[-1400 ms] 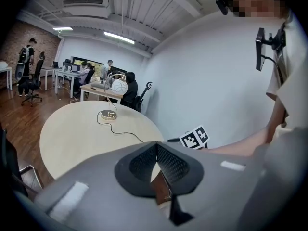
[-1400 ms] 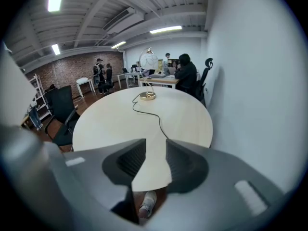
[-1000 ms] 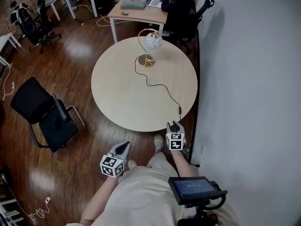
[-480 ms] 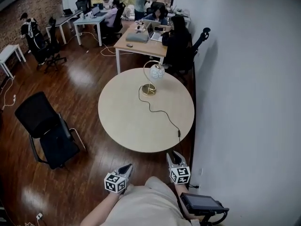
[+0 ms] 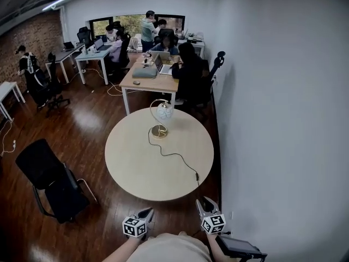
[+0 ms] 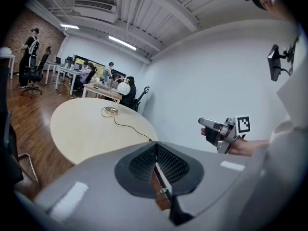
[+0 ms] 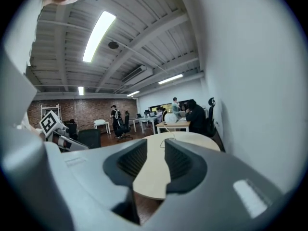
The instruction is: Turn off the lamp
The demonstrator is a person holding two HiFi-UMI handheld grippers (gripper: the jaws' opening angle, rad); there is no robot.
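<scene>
On the round table (image 5: 133, 171), far side, stands the lamp (image 5: 164, 112), cord (image 5: 174, 155) trailing.

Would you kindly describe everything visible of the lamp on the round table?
The lamp stands upright on the round table's far side. It has a round brass-looking base, a curved gold arm and a white globe shade hanging from it. Its dark cord snakes across the tabletop to what looks like an inline switch by the near edge.
</scene>
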